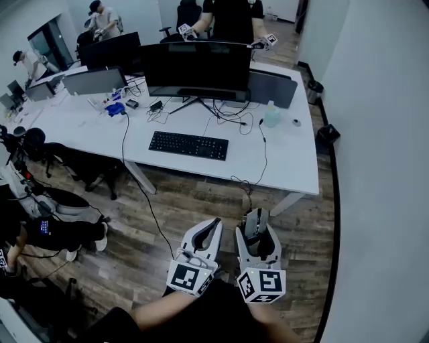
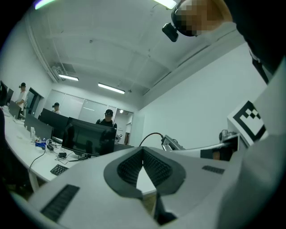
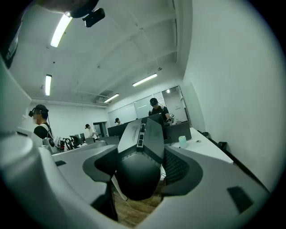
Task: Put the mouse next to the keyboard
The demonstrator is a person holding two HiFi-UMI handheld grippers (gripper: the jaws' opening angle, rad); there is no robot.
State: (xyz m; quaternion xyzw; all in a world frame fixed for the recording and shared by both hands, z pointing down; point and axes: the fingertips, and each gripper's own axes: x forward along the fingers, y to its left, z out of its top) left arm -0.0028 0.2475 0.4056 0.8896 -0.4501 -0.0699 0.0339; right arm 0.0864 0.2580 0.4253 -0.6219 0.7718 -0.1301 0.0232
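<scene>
— Anything that only the head view gives?
— The whole layout: wood-plank floor (image 1: 174, 201), a white wall (image 1: 382, 100) off to the right of the keyboard (image 1: 188, 145), the long white desk (image 1: 87, 127) under it, a wide dark monitor (image 1: 196, 67) just behind it, people (image 1: 231, 17) farther behind.
— And the gripper views?
— Settle the grips. On the right gripper (image 1: 257, 216), fingers pinching the sides of the dark mouse (image 3: 143, 143), which sits over the floor, well in front of the keyboard and off the desk. On the left gripper (image 2: 143, 151), fingers pressed together at the tips with nothing between, plain only in its own view.
— Containers?
— A bin (image 1: 314, 91) on the floor behind and to the right of the keyboard, by the wall, its contents too small to tell. A pale bottle (image 1: 271, 115) upright on the desk, right of the keyboard and a little behind it. Cannot tell how full.
— Around the keyboard itself?
— Black cables (image 1: 261, 154), looping behind it and trailing off the desk's front edge to its right.
</scene>
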